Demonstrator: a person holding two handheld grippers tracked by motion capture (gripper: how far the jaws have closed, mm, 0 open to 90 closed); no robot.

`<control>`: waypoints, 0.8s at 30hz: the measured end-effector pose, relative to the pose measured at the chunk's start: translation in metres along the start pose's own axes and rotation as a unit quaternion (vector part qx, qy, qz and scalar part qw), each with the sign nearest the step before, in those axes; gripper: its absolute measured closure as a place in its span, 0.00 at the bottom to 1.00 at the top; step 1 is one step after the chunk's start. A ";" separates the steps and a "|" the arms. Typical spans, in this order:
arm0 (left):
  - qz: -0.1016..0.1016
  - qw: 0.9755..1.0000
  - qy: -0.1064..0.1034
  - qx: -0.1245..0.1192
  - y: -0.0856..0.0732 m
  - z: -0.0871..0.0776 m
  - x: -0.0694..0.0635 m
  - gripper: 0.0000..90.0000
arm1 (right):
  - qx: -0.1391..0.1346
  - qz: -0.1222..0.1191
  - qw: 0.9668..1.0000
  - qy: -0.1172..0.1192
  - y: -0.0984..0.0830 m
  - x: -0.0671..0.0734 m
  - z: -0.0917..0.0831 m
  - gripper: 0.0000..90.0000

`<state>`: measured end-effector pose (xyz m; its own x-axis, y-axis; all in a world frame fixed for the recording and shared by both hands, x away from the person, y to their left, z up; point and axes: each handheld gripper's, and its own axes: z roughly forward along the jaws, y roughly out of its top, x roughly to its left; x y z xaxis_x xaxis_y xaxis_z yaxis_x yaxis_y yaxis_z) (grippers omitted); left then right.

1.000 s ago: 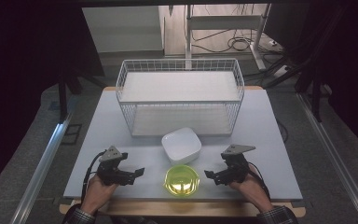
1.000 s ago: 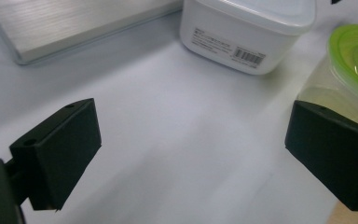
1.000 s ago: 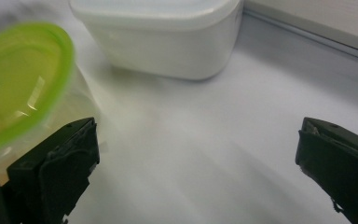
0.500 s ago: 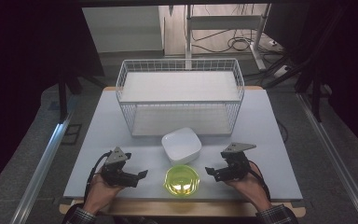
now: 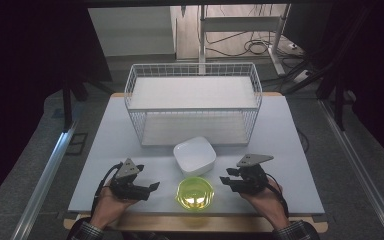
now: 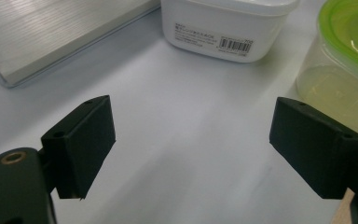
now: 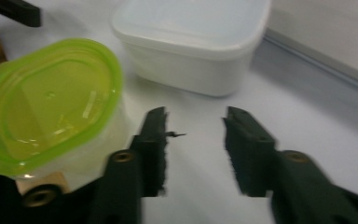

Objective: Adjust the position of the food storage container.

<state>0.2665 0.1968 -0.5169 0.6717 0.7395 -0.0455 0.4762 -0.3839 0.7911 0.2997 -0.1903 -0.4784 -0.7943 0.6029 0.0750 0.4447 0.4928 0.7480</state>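
Observation:
A clear container with a lime-green lid (image 5: 195, 194) stands near the table's front edge. Just behind it sits a white square lidded container (image 5: 194, 155). My left gripper (image 5: 150, 188) rests on the table left of the green container, jaws spread wide and empty (image 6: 191, 140); the white container (image 6: 228, 23) and the green container (image 6: 345, 60) lie ahead of it. My right gripper (image 5: 227, 180) sits right of the green container, open with a narrower gap and nothing between its jaws (image 7: 195, 140). The green container (image 7: 51, 102) is just left of its jaws, the white container (image 7: 191, 42) ahead.
A white wire basket (image 5: 192, 102) stands at the back middle of the white table (image 5: 290, 135); its base (image 6: 51, 32) lies ahead and left of the left gripper. The wooden table edge (image 5: 195, 222) runs just in front of the green container.
The left gripper has edged slightly right toward the green container. The right gripper has shifted very little, drifting a touch away from the front edge. Both containers stay put.

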 end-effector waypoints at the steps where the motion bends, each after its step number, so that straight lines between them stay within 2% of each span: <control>1: -0.002 1.000 0.001 -0.001 0.000 0.000 0.000 0.16 | -0.001 -0.008 1.000 0.003 0.002 0.004 -0.001 0.78; 4: -0.003 1.000 0.004 -0.006 0.000 -0.001 0.001 0.17 | -0.006 -0.026 1.000 0.012 0.008 0.014 -0.003 0.93; 6: -0.005 1.000 0.006 -0.008 0.000 -0.002 0.001 0.17 | -0.007 -0.037 0.999 0.021 0.011 0.020 -0.004 0.98; 9: -0.006 1.000 0.009 -0.010 0.000 -0.002 0.002 0.17 | -0.007 -0.043 0.999 0.028 0.015 0.027 -0.003 0.99; 14: -0.007 1.000 0.015 -0.015 0.000 -0.002 0.003 0.18 | -0.006 -0.060 0.996 0.066 0.025 0.046 0.008 0.99; 18: -0.009 1.000 0.018 -0.017 0.000 -0.002 0.005 0.18 | -0.003 -0.073 0.993 0.093 0.032 0.060 0.018 0.99; 22: -0.006 1.000 0.022 -0.014 0.000 -0.001 0.005 0.18 | 0.007 -0.088 0.990 0.113 0.037 0.075 0.030 0.99; 23: -0.006 1.000 0.022 -0.014 0.000 -0.001 0.005 0.18 | 0.007 -0.088 0.990 0.113 0.037 0.075 0.030 0.99; 24: -0.005 1.000 0.025 -0.012 0.000 -0.001 0.004 0.18 | 0.011 -0.097 0.988 0.123 0.040 0.083 0.038 0.99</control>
<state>0.2687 0.2009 -0.5167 0.6377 0.7699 -0.0245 0.4688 -0.3627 0.8054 0.2671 -0.0968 -0.4669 -0.9405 0.3273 0.0919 0.2816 0.5984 0.7501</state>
